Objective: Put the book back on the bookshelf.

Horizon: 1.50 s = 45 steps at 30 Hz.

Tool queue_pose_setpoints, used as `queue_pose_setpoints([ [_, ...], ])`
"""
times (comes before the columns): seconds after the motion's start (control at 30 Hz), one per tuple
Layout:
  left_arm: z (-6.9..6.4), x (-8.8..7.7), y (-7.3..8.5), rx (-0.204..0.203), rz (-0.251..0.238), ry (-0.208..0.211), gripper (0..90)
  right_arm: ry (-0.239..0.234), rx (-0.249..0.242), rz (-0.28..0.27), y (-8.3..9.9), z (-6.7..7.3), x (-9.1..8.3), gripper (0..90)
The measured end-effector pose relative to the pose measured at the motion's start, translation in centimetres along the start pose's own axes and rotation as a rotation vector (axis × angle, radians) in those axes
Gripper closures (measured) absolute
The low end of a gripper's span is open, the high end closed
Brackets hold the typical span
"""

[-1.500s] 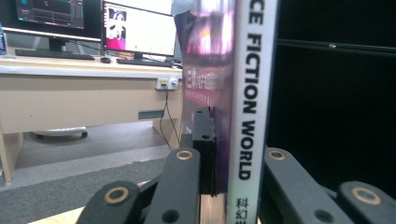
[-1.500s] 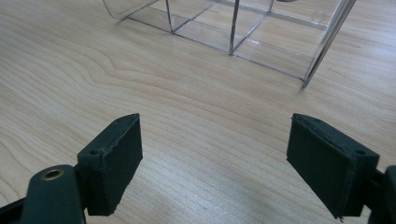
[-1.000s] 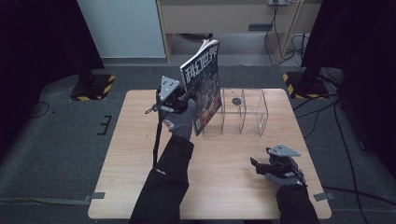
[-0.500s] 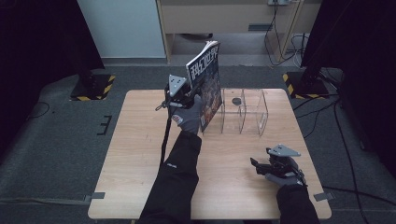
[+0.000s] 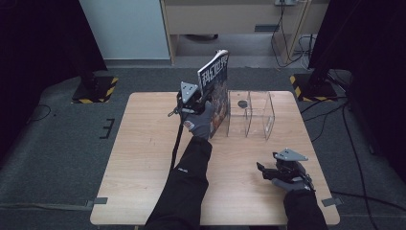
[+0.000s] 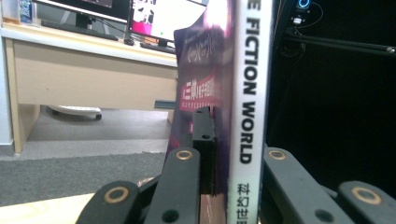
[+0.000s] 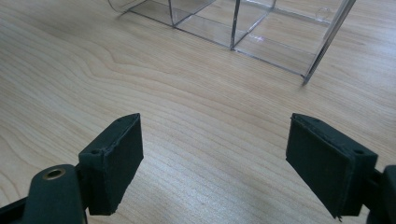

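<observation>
We've got the left gripper [image 5: 203,98] clamped on the magazine [image 5: 216,91] by its spine; thin, floppy, prob slippery cover. Right gripper [image 5: 268,171] w/ jaws apart, resting on desk [image 5: 143,158].

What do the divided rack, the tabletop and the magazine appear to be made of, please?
Rack: clear plastic, probably acrylic; the table shows through its glinting walls. Tabletop: pale wood or wood-look laminate, matte, with visible grain. Magazine, clamped in the left hand-held gripper: glossy printed paper.
</observation>
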<state>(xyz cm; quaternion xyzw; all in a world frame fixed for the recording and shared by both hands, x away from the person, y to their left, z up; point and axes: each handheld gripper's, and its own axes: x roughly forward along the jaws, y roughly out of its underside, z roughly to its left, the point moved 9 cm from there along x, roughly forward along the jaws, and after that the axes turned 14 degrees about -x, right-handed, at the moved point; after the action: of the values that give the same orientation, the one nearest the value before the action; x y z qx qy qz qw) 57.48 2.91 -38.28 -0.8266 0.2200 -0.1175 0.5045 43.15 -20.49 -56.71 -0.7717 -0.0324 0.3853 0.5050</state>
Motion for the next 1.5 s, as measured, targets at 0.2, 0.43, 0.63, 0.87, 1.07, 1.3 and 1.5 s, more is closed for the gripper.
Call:
queue_pose_setpoints([
  [0.2,0.0,0.1,0.8,0.006,0.005,0.01,82.2,-0.002,-0.001,0.007,0.2,0.0,0.1,19.0],
  [0.43,0.6,-0.3,1.3,-0.012,-0.014,0.019,82.1,0.001,0.009,0.004,0.4,-0.3,0.0,19.3],
  [0.63,1.0,-1.0,1.2,-0.024,-0.042,0.019,82.2,-0.003,-0.003,0.015,0.6,-0.2,0.2,19.4],
  [0.87,1.0,-1.4,0.5,-0.007,-0.095,-0.009,82.1,0.001,-0.001,0.017,0.6,-0.3,0.2,19.5],
  [1.07,1.2,-0.7,0.7,0.001,-0.09,-0.012,82.0,0.003,-0.003,0.017,0.6,-0.2,0.3,19.6],
  [1.3,0.8,0.1,2.5,0.012,-0.062,-0.008,82.0,0.005,0.001,0.015,0.6,-0.3,0.2,19.7],
  [1.5,1.3,-0.1,3.6,0.0,-0.046,-0.005,81.5,0.007,0.001,0.015,0.5,-0.3,0.1,20.0],
])
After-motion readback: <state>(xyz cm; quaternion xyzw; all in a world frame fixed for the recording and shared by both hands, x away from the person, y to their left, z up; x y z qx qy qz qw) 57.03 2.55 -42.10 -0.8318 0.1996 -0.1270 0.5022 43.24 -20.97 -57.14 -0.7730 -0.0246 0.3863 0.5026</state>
